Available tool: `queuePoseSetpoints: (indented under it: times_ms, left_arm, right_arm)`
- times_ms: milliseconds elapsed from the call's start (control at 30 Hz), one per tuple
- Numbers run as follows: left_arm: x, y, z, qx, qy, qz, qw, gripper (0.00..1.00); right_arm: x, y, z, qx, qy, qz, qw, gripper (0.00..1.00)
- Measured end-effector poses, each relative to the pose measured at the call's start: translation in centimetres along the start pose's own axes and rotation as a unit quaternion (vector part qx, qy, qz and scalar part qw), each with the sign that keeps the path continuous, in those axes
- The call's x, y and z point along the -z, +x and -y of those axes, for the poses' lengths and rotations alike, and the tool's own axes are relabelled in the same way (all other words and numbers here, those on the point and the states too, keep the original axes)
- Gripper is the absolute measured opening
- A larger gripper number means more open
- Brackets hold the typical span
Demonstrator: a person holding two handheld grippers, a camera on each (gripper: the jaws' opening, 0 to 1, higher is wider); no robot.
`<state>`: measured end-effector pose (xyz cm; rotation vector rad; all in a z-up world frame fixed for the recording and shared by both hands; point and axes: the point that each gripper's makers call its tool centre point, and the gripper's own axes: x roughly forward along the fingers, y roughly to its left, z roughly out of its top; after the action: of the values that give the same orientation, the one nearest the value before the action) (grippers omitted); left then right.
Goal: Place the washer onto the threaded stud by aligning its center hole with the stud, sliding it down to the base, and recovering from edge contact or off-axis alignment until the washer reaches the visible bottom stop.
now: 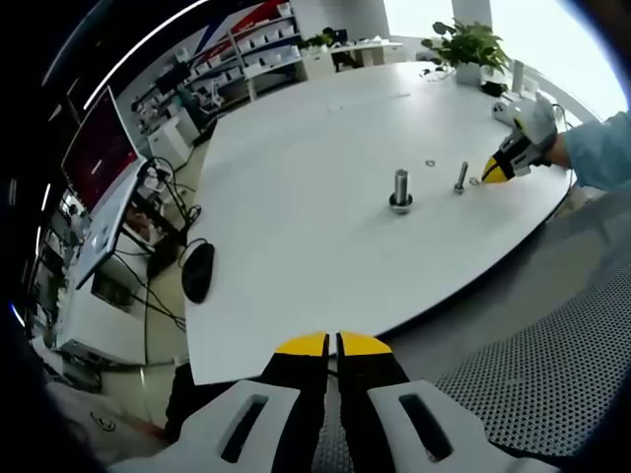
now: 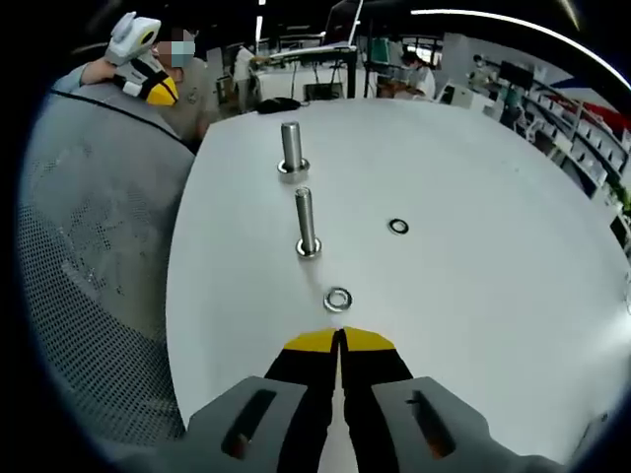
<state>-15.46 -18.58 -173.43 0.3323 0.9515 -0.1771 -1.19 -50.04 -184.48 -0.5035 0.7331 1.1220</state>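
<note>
Right tool point(image 2: 340, 338) jaws together near washer point(image 2: 337, 299), left tool point(image 1: 332, 343) together.

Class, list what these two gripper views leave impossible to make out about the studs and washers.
- Thread detail on the two metal threaded studs: too small in the left gripper view.
- Small steel washer: a speck there; its hole unreadable.
- Whether the nearer steel washer touches the right gripper: unclear.
</note>
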Motion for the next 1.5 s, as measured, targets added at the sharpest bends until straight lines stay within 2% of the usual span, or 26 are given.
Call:
queuePoseSetpoints:
  times_ms: [33, 133, 267, 333, 533, 633, 767, 1000, 1167, 1300, 1433, 1500]
  left_arm:
    - [0.0, 0.0, 0.0, 0.000, 0.000, 0.000, 1.0000, 0.00]
    - [0.0, 0.0, 0.0, 0.000, 0.000, 0.000, 1.0000, 0.00]
    - [-0.1, 0.0, 0.0, 0.000, -0.001, 0.002, 1.0000, 0.00]
    - [0.0, 0.0, 0.0, 0.000, -0.001, 0.001, 1.0000, 0.00]
    - [-0.1, 0.0, -0.1, -0.001, -0.003, 0.003, 1.0000, 0.00]
    - [-0.1, 0.0, -0.1, -0.001, -0.002, 0.003, 1.0000, 0.00]
    - [-0.1, 0.0, -0.1, -0.002, -0.003, 0.003, 1.0000, 0.00]
    - [0.0, 0.0, -0.1, -0.002, -0.003, 0.001, 1.0000, 0.00]
    - [0.1, 0.1, -0.2, -0.002, -0.005, -0.003, 1.0000, 0.00]
    - [0.2, 0.1, -0.3, -0.001, -0.007, -0.006, 1.0000, 0.00]
    - [0.3, 0.2, -0.4, -0.001, -0.009, -0.008, 0.9999, 0.00]
    - [0.3, 0.2, -0.4, -0.002, -0.011, -0.007, 0.9999, 0.00]
  right_arm:
    - [0.1, 0.2, -0.4, -0.011, 0.009, -0.004, 0.9999, 0.03]
    - [0.5, 0.4, -0.2, -0.010, -0.010, -0.017, 0.9998, 0.03]
    - [-0.4, 0.4, -0.1, -0.009, -0.002, -0.012, 0.9999, 0.06]
    - [-1.1, 0.5, 0.1, -0.012, -0.009, -0.011, 0.9998, 0.10]
    - [-3.6, 0.4, 0.8, -0.028, -0.072, -0.024, 0.9967, 0.15]
    - [-4.6, 0.5, 1.1, -0.035, -0.087, -0.035, 0.9950, 0.18]
    - [-5.4, 0.8, 1.3, -0.062, -0.137, -0.060, 0.9868, 0.20]
    - [-5.8, 1.6, 1.3, -0.104, -0.214, -0.105, 0.9654, 0.24]
    - [-5.4, 2.6, 0.6, -0.137, -0.288, -0.138, 0.9377, 0.24]
    - [-5.0, 3.4, -0.1, -0.171, -0.313, -0.157, 0.9211, 0.25]
    - [-4.8, 4.2, -0.2, -0.183, -0.339, -0.177, 0.9058, 0.25]
    - [-4.7, 4.6, -0.2, -0.189, -0.345, -0.184, 0.9006, 0.25]
